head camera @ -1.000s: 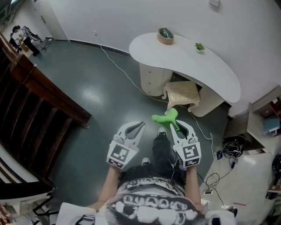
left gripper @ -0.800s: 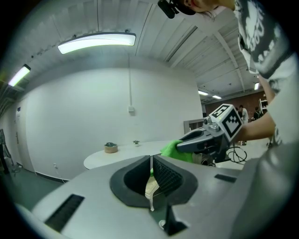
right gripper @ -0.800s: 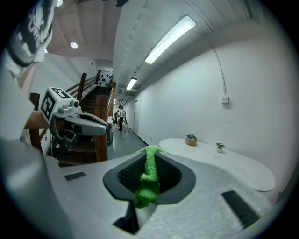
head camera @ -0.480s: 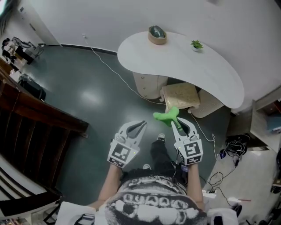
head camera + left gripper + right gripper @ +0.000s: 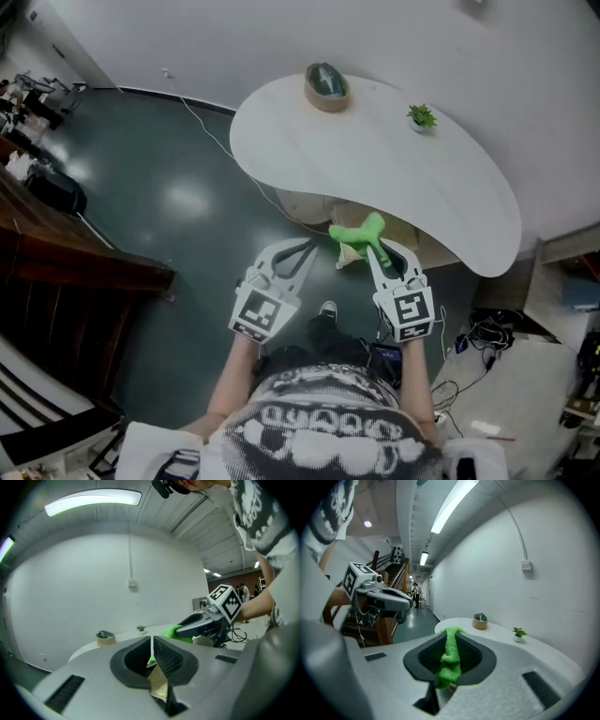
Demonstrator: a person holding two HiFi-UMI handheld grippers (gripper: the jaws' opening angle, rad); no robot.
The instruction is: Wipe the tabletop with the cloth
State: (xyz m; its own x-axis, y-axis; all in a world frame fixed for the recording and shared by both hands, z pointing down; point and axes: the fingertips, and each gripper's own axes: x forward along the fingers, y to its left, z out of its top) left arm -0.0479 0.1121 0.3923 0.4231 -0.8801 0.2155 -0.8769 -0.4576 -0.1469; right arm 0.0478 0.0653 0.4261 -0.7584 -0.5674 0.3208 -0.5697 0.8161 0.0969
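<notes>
The green cloth is pinched between the jaws of my right gripper and sticks out past the tips. In the right gripper view the cloth lies bunched along the shut jaws of that gripper. My left gripper is held beside it on the left, its jaws together with nothing in them. The white curved tabletop lies just ahead of both grippers, its near edge over the cloth's tip. Both grippers are in the air, off the table.
A round bowl and a small potted plant stand along the table's far edge by the white wall. A dark wooden railing runs at the left. Cables lie on the floor at the right.
The table has come closer and now fills more of the head view. Both grippers keep the same pose, the cloth still in the right one.
</notes>
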